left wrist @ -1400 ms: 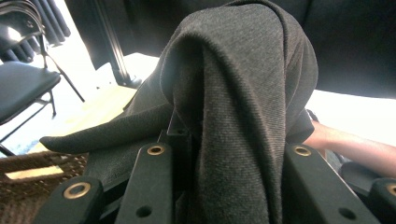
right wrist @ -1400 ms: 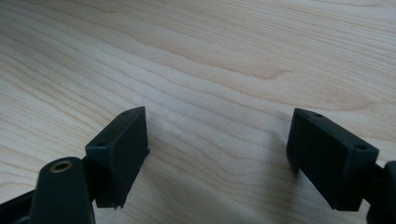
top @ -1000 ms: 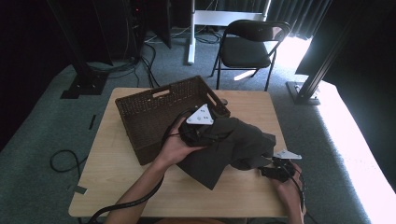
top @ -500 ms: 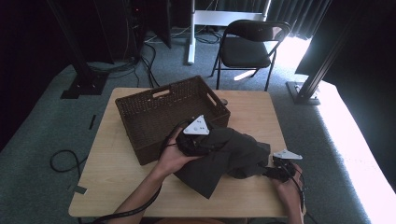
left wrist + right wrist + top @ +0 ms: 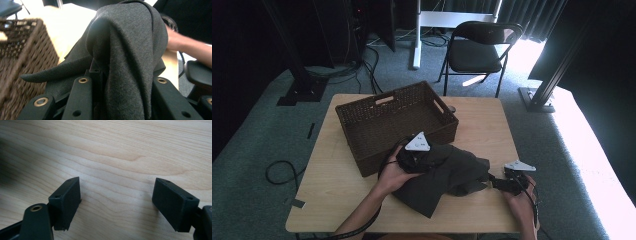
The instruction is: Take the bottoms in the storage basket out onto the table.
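Since half a second ago the left gripper has drawn the dark grey cloth a little nearer the person, away from the wicker basket, and the bundle has bunched tighter on the tabletop. Its jaws are clamped on a fold of that cloth, which drapes over them in the left gripper view.

The right gripper has let go: its jaws stand wide apart over bare wood, just beside the cloth's right corner.

Judging by this, the work is at an early or middle stage. The cloth lies crumpled in front of the basket, touching its near wall, and nothing lies inside the basket. Straightening or folding, and any putting away, remain to be done.

Beyond the tabletop stands a black folding chair, well apart. Only the basket's near wall stands in the way, should the cloth go in.
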Action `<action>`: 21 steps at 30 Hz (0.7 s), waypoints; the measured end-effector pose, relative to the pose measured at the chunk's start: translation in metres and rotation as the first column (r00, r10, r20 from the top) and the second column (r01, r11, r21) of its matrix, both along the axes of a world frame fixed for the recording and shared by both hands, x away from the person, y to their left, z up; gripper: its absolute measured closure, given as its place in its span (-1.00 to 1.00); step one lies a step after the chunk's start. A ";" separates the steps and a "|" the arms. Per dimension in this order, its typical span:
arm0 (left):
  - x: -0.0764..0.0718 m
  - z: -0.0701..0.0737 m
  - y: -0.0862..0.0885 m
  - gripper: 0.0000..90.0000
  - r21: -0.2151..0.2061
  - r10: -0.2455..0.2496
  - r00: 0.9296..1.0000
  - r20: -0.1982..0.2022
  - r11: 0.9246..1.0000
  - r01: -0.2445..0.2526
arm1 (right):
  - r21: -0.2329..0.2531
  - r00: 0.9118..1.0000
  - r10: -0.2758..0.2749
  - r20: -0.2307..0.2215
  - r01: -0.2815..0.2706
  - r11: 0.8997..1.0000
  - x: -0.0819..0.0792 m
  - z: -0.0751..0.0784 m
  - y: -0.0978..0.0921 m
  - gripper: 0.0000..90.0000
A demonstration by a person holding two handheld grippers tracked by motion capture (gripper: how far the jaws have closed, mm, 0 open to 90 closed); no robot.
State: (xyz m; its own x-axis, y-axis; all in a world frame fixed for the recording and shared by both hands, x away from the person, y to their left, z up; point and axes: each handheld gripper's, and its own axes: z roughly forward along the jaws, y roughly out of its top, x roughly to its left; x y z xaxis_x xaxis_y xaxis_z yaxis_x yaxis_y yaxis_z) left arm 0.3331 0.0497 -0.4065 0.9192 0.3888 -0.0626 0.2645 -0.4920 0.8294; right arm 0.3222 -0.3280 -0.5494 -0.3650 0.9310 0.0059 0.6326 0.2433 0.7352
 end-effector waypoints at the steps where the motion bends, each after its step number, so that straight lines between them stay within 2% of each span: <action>1: 0.001 -0.003 0.002 0.51 0.004 0.009 1.000 -0.003 1.000 -0.009 | 0.002 1.000 -0.001 -0.002 0.001 1.000 0.000 0.000 0.000 -0.50; 8: 0.004 -0.018 0.012 0.51 0.011 0.037 0.999 -0.014 0.999 -0.037 | 0.002 1.000 -0.004 -0.001 0.004 1.000 0.000 0.000 0.000 -0.50; 21: 0.006 -0.034 0.026 0.50 0.033 0.076 0.997 -0.027 0.997 -0.075 | 0.000 1.000 -0.007 0.001 0.007 1.000 -0.001 0.000 0.000 -0.50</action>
State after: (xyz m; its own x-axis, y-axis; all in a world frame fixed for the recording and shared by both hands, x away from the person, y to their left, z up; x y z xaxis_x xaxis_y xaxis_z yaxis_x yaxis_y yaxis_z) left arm 0.3393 0.0761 -0.4409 0.8851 0.4593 -0.0744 0.3250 -0.4957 0.8054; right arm 0.3213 -0.3277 -0.5495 -0.3584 0.9335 0.0062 0.6339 0.2385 0.7357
